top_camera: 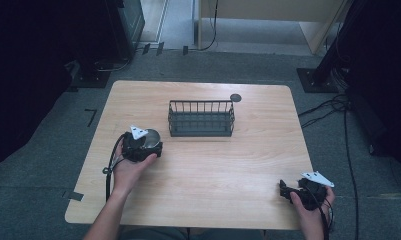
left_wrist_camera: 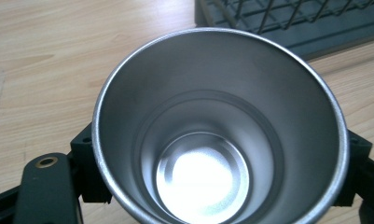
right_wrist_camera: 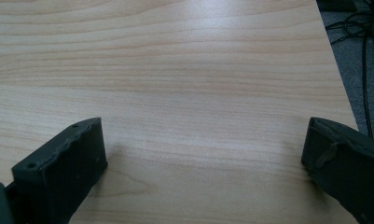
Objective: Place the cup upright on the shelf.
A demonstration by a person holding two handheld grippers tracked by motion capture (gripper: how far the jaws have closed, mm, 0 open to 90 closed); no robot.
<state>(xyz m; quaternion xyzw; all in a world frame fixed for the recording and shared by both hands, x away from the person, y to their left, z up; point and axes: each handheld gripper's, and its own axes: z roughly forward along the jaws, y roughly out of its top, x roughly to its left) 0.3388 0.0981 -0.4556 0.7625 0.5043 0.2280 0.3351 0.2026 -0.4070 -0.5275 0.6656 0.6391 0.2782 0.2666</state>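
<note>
Left gripper, high view: left gripper (top_camera: 149, 143) sits at the table's left side, held by the person's left hand (top_camera: 130, 170); its body and grey plate cover most of a metal cup (top_camera: 152, 135), of which just a curved sliver of rim shows.
Right gripper, high view: right gripper (top_camera: 284, 190) rests near the table's front right corner in the right hand (top_camera: 308, 207); the jaws are small and dark here, so their spread is hard to read from above.
Basket, high view: a dark wire basket (top_camera: 201, 131) stands at the table's (top_camera: 228, 170) middle, toward the far edge, just beside the cup; a small dark disc (top_camera: 235, 97) lies behind it.
Left gripper view: left gripper (left_wrist_camera: 219, 163) has its jaws pressed against both sides of the metal cup (left_wrist_camera: 219, 112), which stands upright with its mouth open to the camera; the cup hides the jaw faces and its near rim is cut off at the bottom edge.
Basket, left gripper view: basket (left_wrist_camera: 292, 23) corner shows just beyond the cup, cut off by the top edge.
Right gripper view: right gripper (right_wrist_camera: 205, 149) has its jaws spread wide with bare table (right_wrist_camera: 184, 70) between them, holding nothing; both jaws are cut off by the frame's edges.
</note>
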